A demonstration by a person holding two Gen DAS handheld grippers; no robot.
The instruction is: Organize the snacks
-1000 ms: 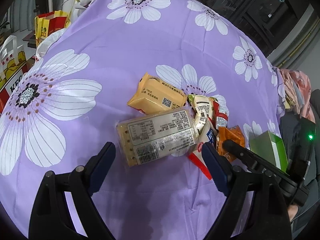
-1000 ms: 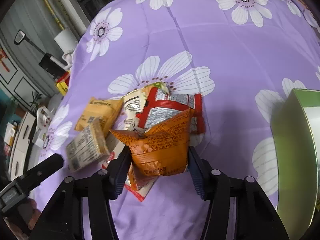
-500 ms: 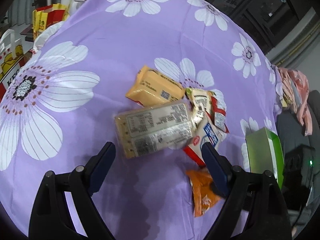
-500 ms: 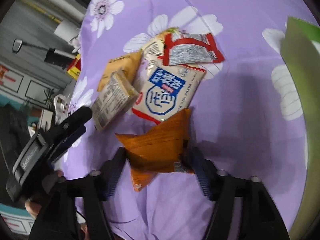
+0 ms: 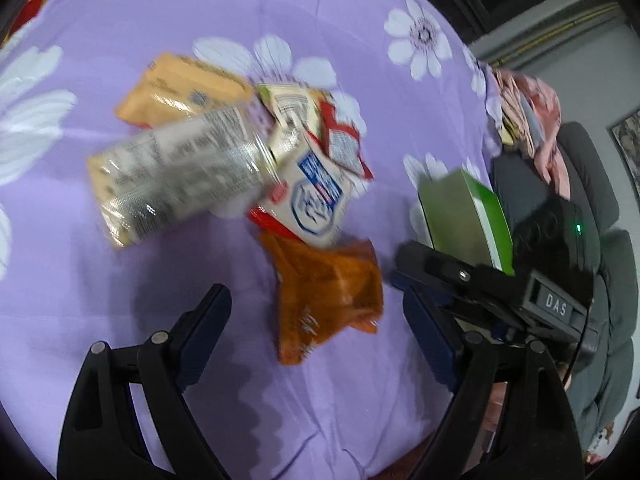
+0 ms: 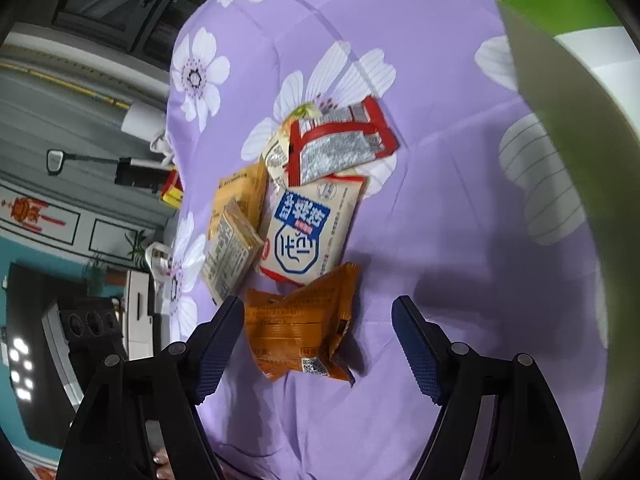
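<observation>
The right hand-held gripper (image 6: 318, 340) stood wide open, empty, its jaws flanking the orange snack packet (image 6: 302, 330), which lay on the purple flowered desk cloth (image 6: 460, 240) touching the white-and-blue packet (image 6: 310, 232). The left hand-held gripper (image 5: 316, 336) was also spread and held nothing.

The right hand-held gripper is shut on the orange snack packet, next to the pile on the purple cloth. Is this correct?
Not quite. In the right wrist view the right hand-held gripper is open; the orange snack packet lies free between its fingers, next to the pile on the purple cloth.
</observation>
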